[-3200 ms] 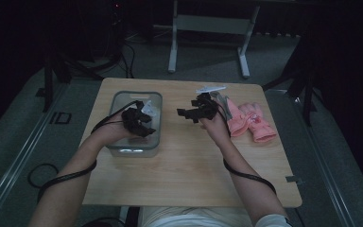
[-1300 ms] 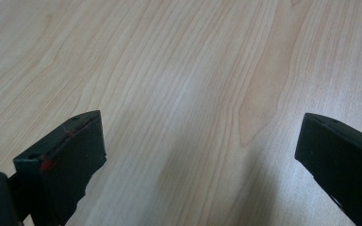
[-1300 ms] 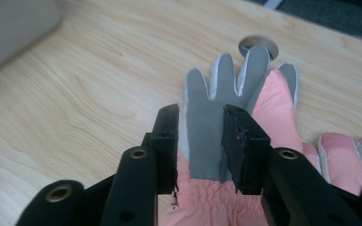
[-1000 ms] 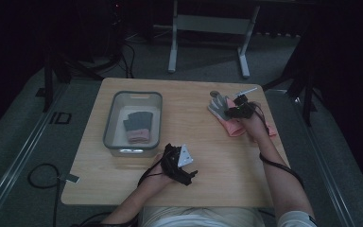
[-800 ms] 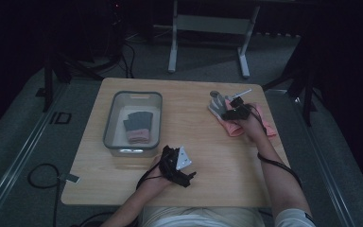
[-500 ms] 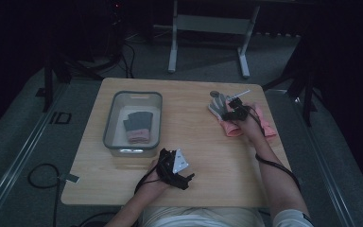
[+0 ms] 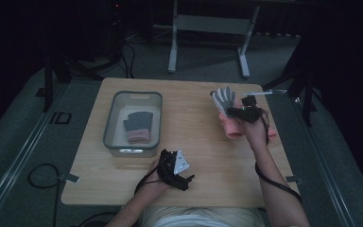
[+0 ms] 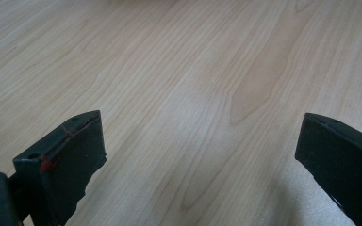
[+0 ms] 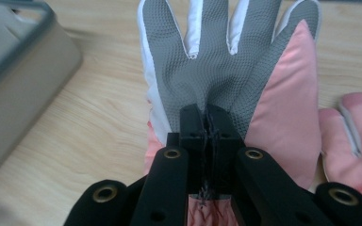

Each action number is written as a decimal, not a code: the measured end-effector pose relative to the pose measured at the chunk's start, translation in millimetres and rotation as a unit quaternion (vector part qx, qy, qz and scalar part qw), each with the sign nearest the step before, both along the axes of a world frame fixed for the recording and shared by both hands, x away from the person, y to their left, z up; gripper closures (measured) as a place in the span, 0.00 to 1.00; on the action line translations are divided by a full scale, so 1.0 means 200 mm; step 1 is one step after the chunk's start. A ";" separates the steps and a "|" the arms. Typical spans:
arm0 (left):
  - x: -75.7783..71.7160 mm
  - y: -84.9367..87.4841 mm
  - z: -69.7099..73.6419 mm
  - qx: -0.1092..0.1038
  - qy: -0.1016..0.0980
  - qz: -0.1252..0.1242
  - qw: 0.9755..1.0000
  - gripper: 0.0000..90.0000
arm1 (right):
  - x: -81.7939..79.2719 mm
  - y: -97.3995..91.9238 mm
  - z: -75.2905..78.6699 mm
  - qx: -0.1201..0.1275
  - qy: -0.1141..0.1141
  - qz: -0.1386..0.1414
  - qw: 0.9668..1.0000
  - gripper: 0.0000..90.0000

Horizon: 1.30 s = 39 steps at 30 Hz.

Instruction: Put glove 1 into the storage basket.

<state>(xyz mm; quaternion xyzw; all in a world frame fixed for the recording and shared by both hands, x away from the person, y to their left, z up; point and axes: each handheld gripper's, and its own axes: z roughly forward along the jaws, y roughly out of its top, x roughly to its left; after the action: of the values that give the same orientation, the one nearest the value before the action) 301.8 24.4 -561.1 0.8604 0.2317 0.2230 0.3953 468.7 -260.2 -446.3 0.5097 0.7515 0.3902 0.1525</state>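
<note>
Right hand-held gripper (image 9: 206, 134) clamping on pink-grey glove (image 9: 226, 70), jaws just closing on it, holding it off the tabletop (image 7: 203, 142) at the far right, beside second glove (image 9: 353, 136). Left hand-held gripper (image 7: 182, 176) idling released over bare wood near the front edge, close to bin (image 7: 111, 137).

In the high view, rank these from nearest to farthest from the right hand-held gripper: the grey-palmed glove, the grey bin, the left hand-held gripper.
1. Grey-palmed glove: pinched in the right hand-held gripper, lifted at the table's far right.
2. Left hand-held gripper: near edge, centre-left, jaws open above bare wood.
3. Grey bin: left side, a glove lying inside.
The last two are close; the bin looks slightly farther.
</note>
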 end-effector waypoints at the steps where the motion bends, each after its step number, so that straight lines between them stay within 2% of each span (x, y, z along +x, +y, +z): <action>1: 0.00 0.00 0.00 0.002 0.004 -0.001 1.000 0.02 | -0.05 0.00 0.03 0.002 -0.010 -0.010 1.000 0.96; 3: 0.00 -0.01 -0.01 0.010 0.010 -0.002 1.000 0.02 | -0.11 0.01 0.06 0.011 -0.014 -0.018 1.000 0.96; 5: 0.01 -0.01 -0.01 0.014 0.014 -0.009 1.000 0.02 | -0.18 0.01 0.08 0.039 -0.019 -0.028 0.999 0.96; 6: 0.00 -0.01 -0.01 0.015 0.010 -0.009 1.000 0.02 | -0.22 0.01 0.09 0.045 -0.022 -0.034 0.998 0.96; 7: 0.00 -0.01 -0.01 0.015 0.010 -0.009 1.000 0.02 | -0.22 0.01 0.09 0.045 -0.022 -0.034 0.998 0.96; 9: 0.01 -0.01 -0.01 0.014 0.011 -0.009 1.000 0.02 | -0.28 0.07 0.07 0.036 -0.023 -0.035 0.998 0.96; 13: 0.01 -0.01 -0.01 0.012 0.015 -0.007 1.000 0.02 | -0.33 0.12 0.01 0.025 -0.019 -0.049 0.998 0.96; 19: 0.00 -0.01 -0.01 0.023 0.014 -0.015 1.000 0.02 | -0.33 0.18 -0.09 0.017 -0.009 -0.071 0.997 0.96; 23: 0.00 -0.01 -0.02 0.021 0.013 -0.014 1.000 0.02 | -0.29 0.22 -0.17 0.008 0.006 -0.083 0.997 0.96; 25: 0.00 -0.01 -0.01 0.019 0.013 -0.017 1.000 0.02 | -0.28 0.23 -0.19 0.006 0.009 -0.085 0.996 0.96; 29: 0.00 -0.01 -0.02 0.018 0.006 -0.012 1.000 0.02 | -0.24 0.29 -0.28 -0.001 0.030 -0.084 0.996 0.96; 32: 0.00 -0.01 -0.02 0.011 0.011 -0.013 1.000 0.02 | -0.22 0.33 -0.33 -0.008 0.045 -0.080 0.996 0.95; 36: 0.00 -0.01 -0.02 0.013 0.014 -0.015 1.000 0.02 | -0.20 0.37 -0.41 -0.015 0.065 -0.076 0.995 0.93; 39: 0.00 -0.01 -0.02 0.014 0.015 -0.018 1.000 0.02 | -0.19 0.38 -0.42 -0.018 0.067 -0.078 0.995 0.91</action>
<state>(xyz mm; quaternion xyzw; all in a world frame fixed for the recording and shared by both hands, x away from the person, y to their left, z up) 302.3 23.1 -564.9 0.8730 0.2194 0.2062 0.3838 430.0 -184.1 -531.0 0.5891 0.7246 0.3286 0.1413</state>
